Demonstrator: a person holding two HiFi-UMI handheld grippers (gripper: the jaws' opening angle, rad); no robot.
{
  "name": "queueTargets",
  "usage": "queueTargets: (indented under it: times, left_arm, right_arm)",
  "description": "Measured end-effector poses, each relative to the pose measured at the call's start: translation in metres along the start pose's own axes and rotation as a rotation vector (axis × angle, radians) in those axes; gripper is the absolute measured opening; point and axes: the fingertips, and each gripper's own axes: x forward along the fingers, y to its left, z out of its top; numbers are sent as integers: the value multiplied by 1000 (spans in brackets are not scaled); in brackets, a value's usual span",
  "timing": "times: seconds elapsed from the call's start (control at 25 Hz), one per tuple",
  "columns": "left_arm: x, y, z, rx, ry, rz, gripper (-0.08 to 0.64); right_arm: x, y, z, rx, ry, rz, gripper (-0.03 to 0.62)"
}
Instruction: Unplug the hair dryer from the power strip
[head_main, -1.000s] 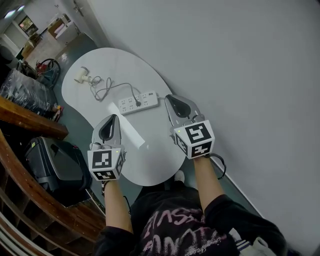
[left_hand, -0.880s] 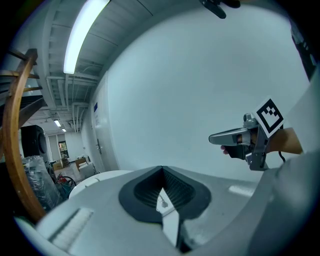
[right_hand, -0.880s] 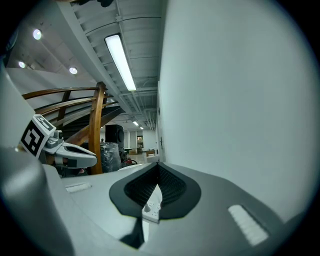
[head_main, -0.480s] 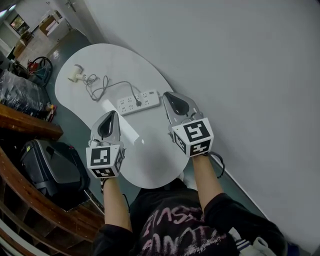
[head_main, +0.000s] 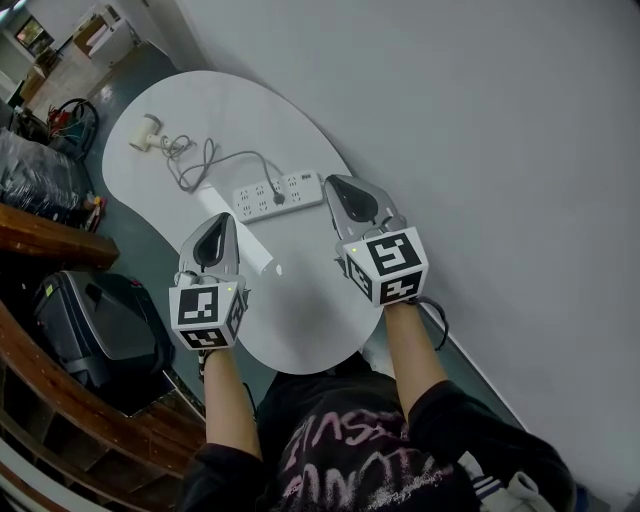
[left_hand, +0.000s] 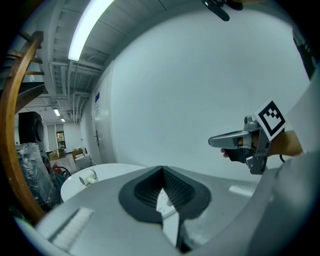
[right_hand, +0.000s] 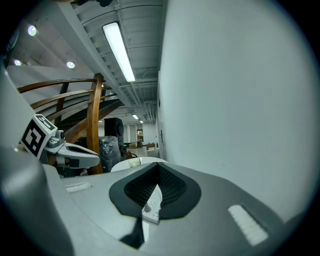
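Over the near half of the white table (head_main: 300, 300) hover the left gripper (head_main: 225, 220) and right gripper (head_main: 335, 185), jaws nearly together and empty, while the power strip (head_main: 278, 192) lies by its right edge and the hair dryer (head_main: 143, 133) by its far edge, its plug (head_main: 279, 198) seated in the strip.

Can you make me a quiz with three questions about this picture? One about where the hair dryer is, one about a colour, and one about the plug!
1. Where is the hair dryer?
A. at the far end of the table
B. at the near end of the table
C. on top of the power strip

2. What colour is the power strip?
A. black
B. white
C. red

3. How is the plug?
A. pushed into a socket
B. lying loose on the table
C. hanging off the table's edge

Answers:
1. A, it lies beyond the power strip.
2. B, its body is white.
3. A, the dark plug sits in the strip.
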Motion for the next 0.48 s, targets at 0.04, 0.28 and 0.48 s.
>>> queueTargets:
  times: [0.04,0.28,0.48]
  left_arm:
    - [2,1,-2,-3,3,-3,2]
    - [22,5,-15,-23,29,-28,2]
    - [39,3,-34,-30,54,-58,2]
  right_arm:
    - [2,0,-2,0,5,0,20]
    - [18,-1,-15,0,40,-5,21]
    - [26,-7,-31,22,71,-18,21]
